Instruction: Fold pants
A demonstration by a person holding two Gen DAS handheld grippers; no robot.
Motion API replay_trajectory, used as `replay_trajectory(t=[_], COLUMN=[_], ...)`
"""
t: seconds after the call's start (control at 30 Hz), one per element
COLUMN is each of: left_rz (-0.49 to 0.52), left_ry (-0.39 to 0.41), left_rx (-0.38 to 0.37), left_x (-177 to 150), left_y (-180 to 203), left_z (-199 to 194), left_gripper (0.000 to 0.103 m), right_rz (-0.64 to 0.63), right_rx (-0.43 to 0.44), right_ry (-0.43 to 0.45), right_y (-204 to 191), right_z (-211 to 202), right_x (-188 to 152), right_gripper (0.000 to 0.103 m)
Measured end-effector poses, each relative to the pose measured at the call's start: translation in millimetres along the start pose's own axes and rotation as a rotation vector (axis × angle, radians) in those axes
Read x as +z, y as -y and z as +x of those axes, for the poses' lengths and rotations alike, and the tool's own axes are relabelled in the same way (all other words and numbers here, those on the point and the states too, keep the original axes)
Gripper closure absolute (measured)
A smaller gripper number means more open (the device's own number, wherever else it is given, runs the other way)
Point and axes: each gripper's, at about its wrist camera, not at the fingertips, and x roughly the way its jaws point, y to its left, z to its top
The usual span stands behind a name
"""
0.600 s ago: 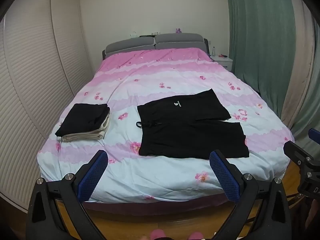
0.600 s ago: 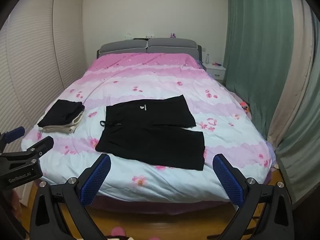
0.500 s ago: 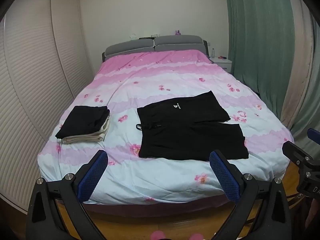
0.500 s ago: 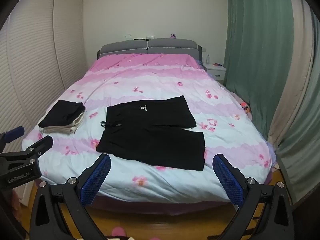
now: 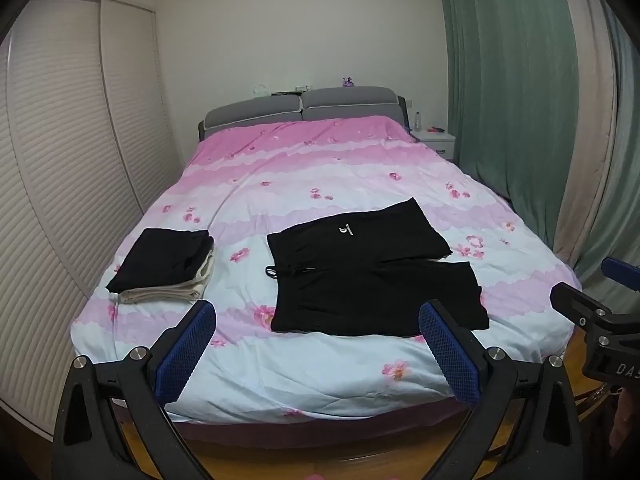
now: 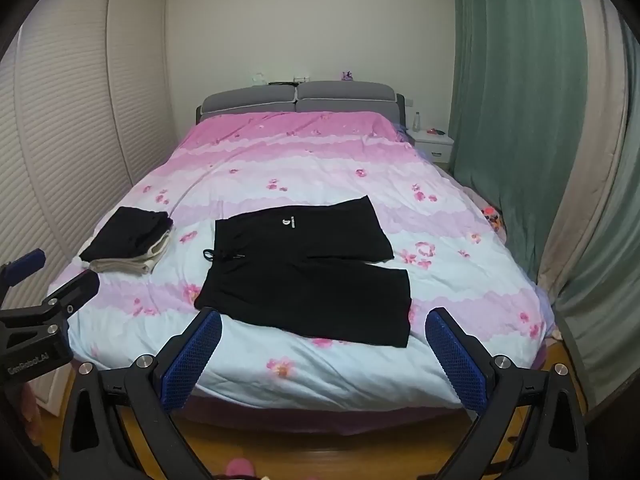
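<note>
Black shorts (image 5: pixel 368 276) lie spread flat on the bed (image 5: pixel 320 364), waistband to the left with a drawstring, both legs pointing right; they also show in the right wrist view (image 6: pixel 308 272). My left gripper (image 5: pixel 318 322) is open and empty, held off the foot of the bed, short of the shorts. My right gripper (image 6: pixel 324 334) is open and empty, likewise back from the bed's near edge. Each gripper shows at the side of the other's view.
A stack of folded clothes (image 5: pixel 164 266), black on beige, lies at the bed's left side. Slatted wardrobe doors (image 5: pixel 60 184) stand on the left, green curtains (image 5: pixel 520 100) on the right, a nightstand (image 5: pixel 434 144) by the grey headboard. Wooden floor runs below the bed's foot.
Both grippers have drifted slightly back and up from the bed, so the view sits a little lower. Nothing on the bed has moved.
</note>
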Motion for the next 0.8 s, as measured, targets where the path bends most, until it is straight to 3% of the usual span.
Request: replay_trajectory(t=[0.8], left_rz=[0.005], left_ry=[0.055], left_rx=[0.004], left_x=[2], left_y=[13], left_z=[-13], left_gripper=[0.0], right_rz=[-0.024], right_rx=[0.003], right_ry=[0.044], right_y=[7], right_z=[-15], right_x=[2], right_gripper=[0.0])
